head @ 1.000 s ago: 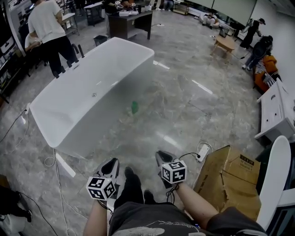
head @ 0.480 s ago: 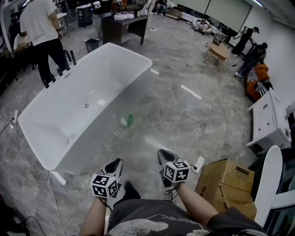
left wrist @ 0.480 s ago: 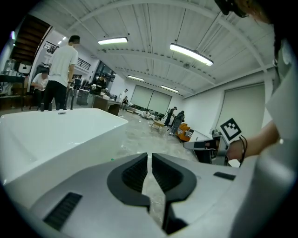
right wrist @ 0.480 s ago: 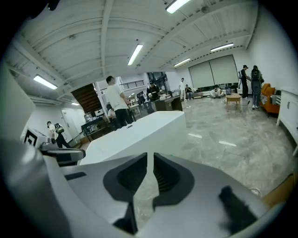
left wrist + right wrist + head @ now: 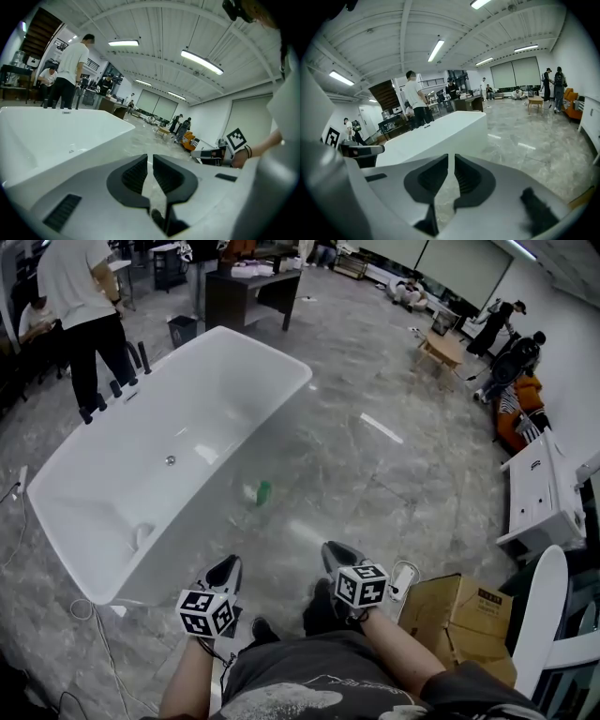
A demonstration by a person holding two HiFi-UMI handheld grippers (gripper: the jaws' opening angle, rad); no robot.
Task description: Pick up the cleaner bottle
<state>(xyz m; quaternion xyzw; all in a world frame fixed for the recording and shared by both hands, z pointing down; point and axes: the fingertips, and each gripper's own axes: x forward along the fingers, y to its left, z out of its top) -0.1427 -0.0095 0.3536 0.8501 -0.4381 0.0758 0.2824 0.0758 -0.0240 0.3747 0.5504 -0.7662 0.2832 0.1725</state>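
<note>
Your left hand-held gripper (image 5: 226, 570) and your right hand-held gripper (image 5: 335, 555) sit low in the head view, side by side, just above your legs and well apart from each other. Both point forward and somewhat down toward the floor (image 5: 375, 474).

In the left gripper view the ribbed black pads (image 5: 134, 175) stand together, with only a thin slit between them and nothing in that slit. The right gripper view shows the same condition: jaws closed, nothing held.

The cleaner bottle (image 5: 264, 491) is green, with a pale part on its left side. It is on the grey marble floor, just beside the long outer wall of the white bathtub (image 5: 141, 474), roughly midway along that wall. It lies well ahead of both hand-held grippers and touches neither. You cannot tell at this size whether it stands upright or lies on its side.

A cardboard box (image 5: 459, 615) is on the floor to your right, with a white power strip (image 5: 401, 579) between it and the right hand-held gripper. A person (image 5: 80, 287) stands beyond the far end of the bathtub
</note>
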